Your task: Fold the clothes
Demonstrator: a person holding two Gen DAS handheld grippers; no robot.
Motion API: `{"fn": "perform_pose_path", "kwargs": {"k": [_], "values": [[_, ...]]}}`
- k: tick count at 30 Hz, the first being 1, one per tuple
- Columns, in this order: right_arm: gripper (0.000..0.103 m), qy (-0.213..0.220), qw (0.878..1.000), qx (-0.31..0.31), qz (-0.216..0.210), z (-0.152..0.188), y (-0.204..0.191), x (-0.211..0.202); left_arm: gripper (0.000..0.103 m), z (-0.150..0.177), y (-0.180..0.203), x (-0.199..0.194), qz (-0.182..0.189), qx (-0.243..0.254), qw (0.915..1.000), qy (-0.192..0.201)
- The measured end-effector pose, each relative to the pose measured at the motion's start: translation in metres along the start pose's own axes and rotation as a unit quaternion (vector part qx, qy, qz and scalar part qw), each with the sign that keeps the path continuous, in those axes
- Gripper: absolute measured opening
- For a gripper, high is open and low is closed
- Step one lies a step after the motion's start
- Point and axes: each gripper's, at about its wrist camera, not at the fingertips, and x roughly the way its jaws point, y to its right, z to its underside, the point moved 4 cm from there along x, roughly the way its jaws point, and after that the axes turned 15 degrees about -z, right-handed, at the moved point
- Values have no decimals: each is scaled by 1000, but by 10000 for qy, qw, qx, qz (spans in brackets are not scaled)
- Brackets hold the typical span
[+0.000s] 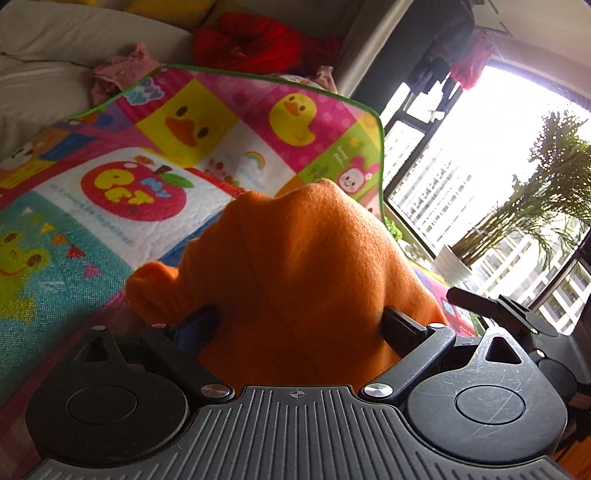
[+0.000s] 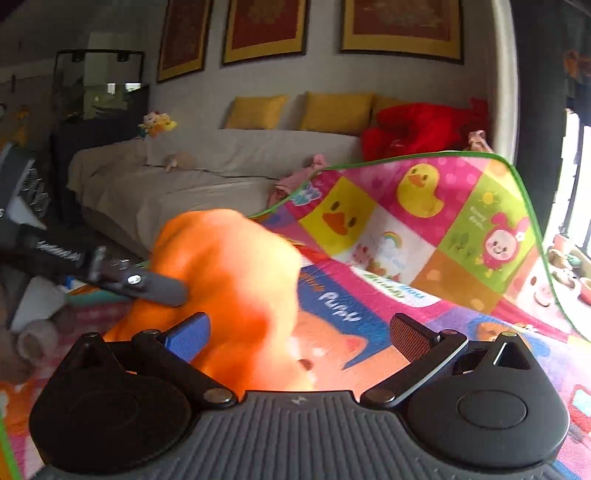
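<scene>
Holding orange cloth up off mat, bunched between fingers of L gripper; fingers spread wide around the bundle, pads mostly hidden by fabric, so can't tell if pinched or just draped over the jaws. Seen from right wrist: R gripper clearly released, blue pad brushing or just beside cloth, red-brown pad well apart from it, nothing clamped. Likely reason for the lift: raised to let garment hang and shake out so an edge or corner can be found before laying flat on mat; R gripper waiting open near the hanging part, prob. to catch a second point. Judged early in the fold, cloth not yet spread, no crease made. Left wrist only: cloth fills gap right down to gripper body, window and plant off to the right, tip of other tool beside. Right wrist only: dark finger of other tool pressing against cloth's left side, cloth motion-blurred, sofa w/ yellow cushions, red pile, pink garment at mat's far edge, frames on wall. Both views: mat's far corner curled up, green trim showing
</scene>
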Motion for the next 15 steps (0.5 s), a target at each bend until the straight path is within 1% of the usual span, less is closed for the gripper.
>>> {"fn": "perform_pose_path", "kwargs": {"k": [2,4,5,8,11,13,15], "values": [[103,-96,9998,129,79,4,10,15,99,1,-3,2,-55,-34,10000,-30],[103,-351,9986,112,371,14,15,32,99,3,-10,8,-150,-118,9997,-156],[103,-485,9974,73,529,19,17,38,99,5,-14,12,-129,-202,9995,-226],[103,-746,9954,351,491,32,20,41,99,11,-25,22,-66,-396,9984,-387],[103,-907,9930,610,443,42,22,35,100,9,-18,24,-85,-250,9990,-356],[103,-942,9919,767,384,47,18,30,100,5,-15,26,-124,-176,9992,-323],[103,-936,9924,774,179,48,8,26,100,1,-13,29,-174,-130,9994,-279]]}}
